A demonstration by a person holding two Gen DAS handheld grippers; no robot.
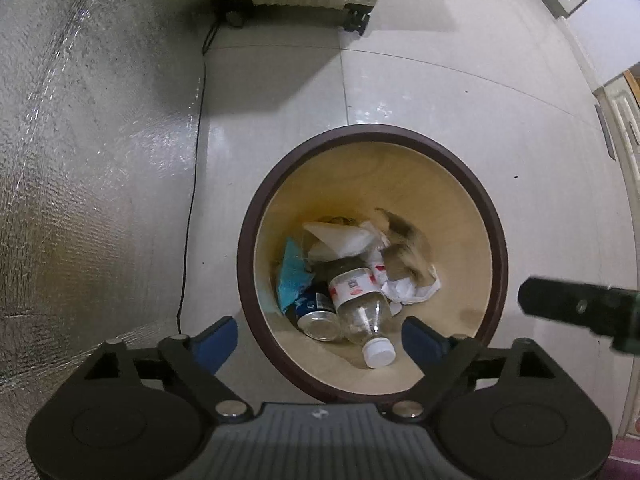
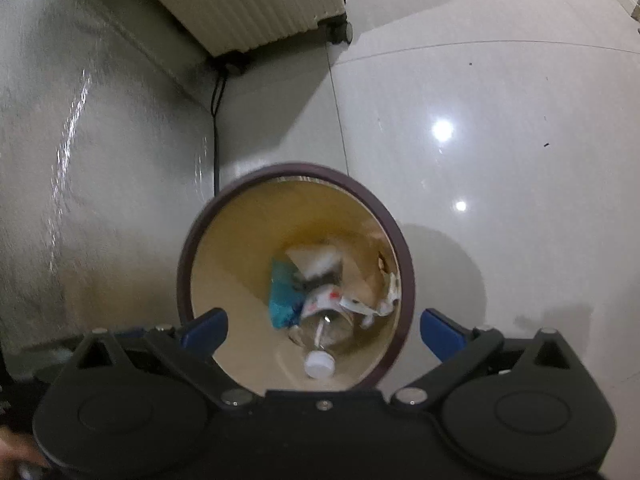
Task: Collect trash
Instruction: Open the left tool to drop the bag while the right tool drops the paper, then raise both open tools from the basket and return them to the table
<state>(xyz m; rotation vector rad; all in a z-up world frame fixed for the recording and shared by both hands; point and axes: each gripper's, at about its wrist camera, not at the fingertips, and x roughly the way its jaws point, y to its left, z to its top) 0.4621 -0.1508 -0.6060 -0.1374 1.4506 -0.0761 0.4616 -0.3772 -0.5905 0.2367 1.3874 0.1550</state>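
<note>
Both tools, left (image 1: 318,334) and right (image 2: 323,330), wide and empty above bin (image 1: 494,216); bottle (image 1: 362,306), can (image 1: 316,318), papers inside (visible floor bare), collection seemingly near-complete.

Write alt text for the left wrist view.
The open, empty left gripper hovers above a round brown-rimmed bin holding a clear bottle, a can, crumpled paper and a blue wrapper. Pale floor tiles surround it.
</note>
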